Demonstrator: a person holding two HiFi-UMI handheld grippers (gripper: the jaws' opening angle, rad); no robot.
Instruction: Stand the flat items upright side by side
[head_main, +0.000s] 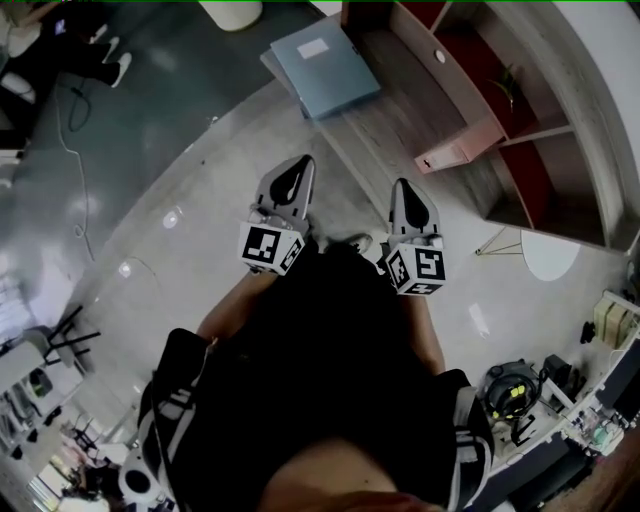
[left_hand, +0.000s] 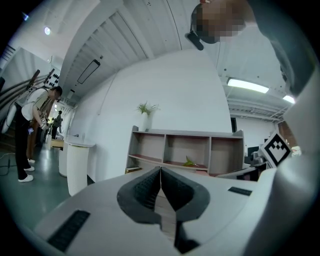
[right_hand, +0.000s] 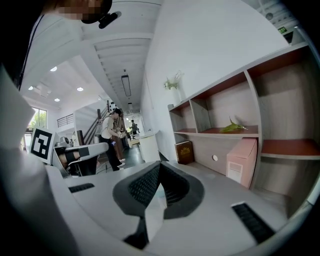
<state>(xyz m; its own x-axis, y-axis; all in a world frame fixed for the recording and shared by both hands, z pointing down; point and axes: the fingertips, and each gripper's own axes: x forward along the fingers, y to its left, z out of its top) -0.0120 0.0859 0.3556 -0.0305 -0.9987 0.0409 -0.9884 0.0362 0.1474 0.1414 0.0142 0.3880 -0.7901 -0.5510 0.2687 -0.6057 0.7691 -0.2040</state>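
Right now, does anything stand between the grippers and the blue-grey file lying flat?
Nothing visible does. Between the left gripper, the right gripper and the blue-grey file lie only bare floor and wooden board. The pink file stands off to the right.

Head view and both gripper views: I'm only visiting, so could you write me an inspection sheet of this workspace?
Surface: wooden shelf ledge, mostly bare.
Job's things: blue-grey folder lying flat on the ledge; pink box and brown book standing.
Clutter: green leaf on a shelf.
Grippers: left gripper and right gripper both shut, nothing between the jaws.
Cables: thin cable on the floor at left.
Surroundings: white pedestal; a person standing far off.
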